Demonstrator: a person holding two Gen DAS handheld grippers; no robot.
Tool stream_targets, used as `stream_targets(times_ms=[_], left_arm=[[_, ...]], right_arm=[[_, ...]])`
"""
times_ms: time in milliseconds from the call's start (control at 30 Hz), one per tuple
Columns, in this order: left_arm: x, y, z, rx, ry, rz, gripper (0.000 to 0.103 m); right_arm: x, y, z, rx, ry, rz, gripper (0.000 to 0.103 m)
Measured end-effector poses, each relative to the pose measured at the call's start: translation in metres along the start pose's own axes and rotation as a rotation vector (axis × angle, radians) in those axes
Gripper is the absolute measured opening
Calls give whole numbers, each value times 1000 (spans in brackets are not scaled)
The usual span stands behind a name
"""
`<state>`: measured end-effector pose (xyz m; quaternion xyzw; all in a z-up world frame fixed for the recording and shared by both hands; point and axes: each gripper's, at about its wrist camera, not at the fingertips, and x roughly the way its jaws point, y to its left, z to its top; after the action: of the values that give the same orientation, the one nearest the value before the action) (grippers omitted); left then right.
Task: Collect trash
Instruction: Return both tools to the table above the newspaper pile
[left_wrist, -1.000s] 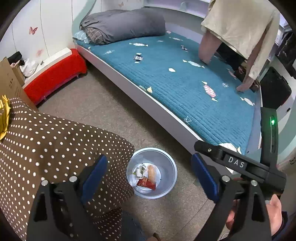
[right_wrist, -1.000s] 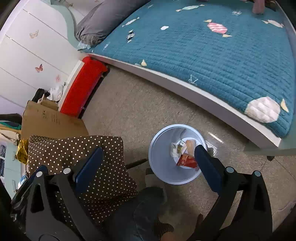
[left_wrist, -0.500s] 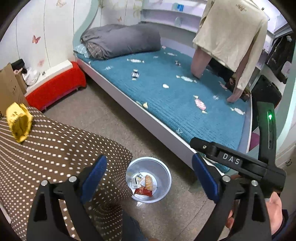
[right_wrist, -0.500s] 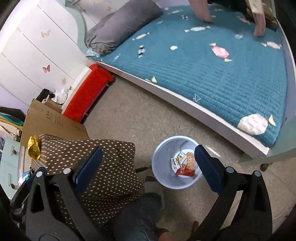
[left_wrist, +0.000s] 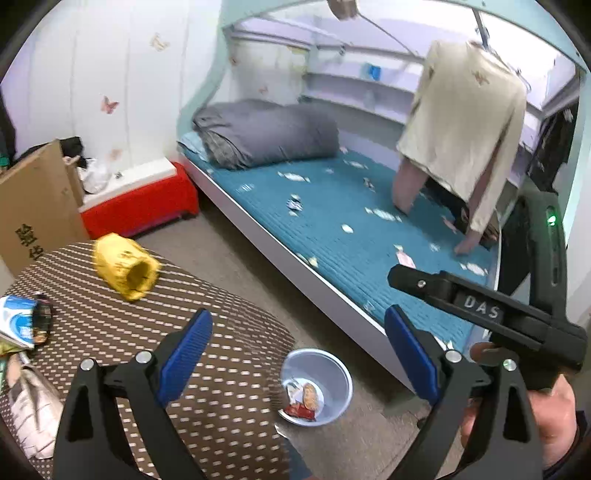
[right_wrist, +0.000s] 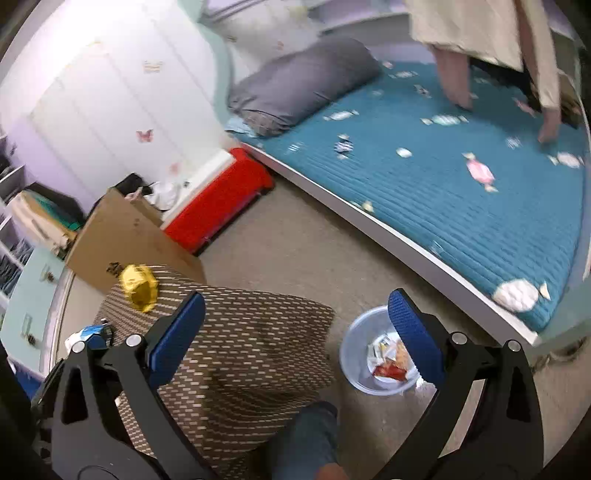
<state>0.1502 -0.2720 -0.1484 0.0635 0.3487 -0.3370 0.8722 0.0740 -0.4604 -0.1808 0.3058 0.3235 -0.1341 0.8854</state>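
Trash collection at an intermediate stage, seen from both wrist cameras. The left gripper (left_wrist: 295, 354) and the right gripper (right_wrist: 299, 332) both hang spread wide with nothing between their blue pads, raised above the scene. A pale bin (left_wrist: 334, 373) stands on the floor between the polka-dot table (left_wrist: 229, 406) and the bed (left_wrist: 369, 266); it already contains several wrappers, among them a red packet (left_wrist: 301, 411), so part of the task appears done. What seems left lies on the table: a crumpled yellow wrapper (left_wrist: 125, 267) near its far edge, a blue-and-white packet (left_wrist: 20, 326) at the left margin, and a pale bag (left_wrist: 35, 413) below it, partly cut off by the frame. None of these is touched by either gripper. Whether the candy shapes on the bedspread are printed pattern or loose litter cannot be told. A garment (left_wrist: 461, 122) hangs over the bed's far end. Judged from this layout, the yellow wrapper is a likely next pick, with the bin well apart from it, below the table's edge.
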Motion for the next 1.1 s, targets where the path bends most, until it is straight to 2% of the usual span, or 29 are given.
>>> stream_targets(times_ms=[267,433,567,767,1100], left_arm=[[-63,55,-1,-67,-109,84,93],[-105,96,-13,-121,-164,170,93],[-139,135,-34,-163,-192,267,93],[-174,196,-71,-257,-189,396,93],[-195,275,-122,-405,-128,516,93]], right_arm=[[-17,75,-4,-125,-25,88,97],[-11,133,-19,-238,3,160,97],[5,176,-41,-320,49,219,97],[41,243,-86,-447,154,289,97],[99,316,-153,-611,305,332,97]])
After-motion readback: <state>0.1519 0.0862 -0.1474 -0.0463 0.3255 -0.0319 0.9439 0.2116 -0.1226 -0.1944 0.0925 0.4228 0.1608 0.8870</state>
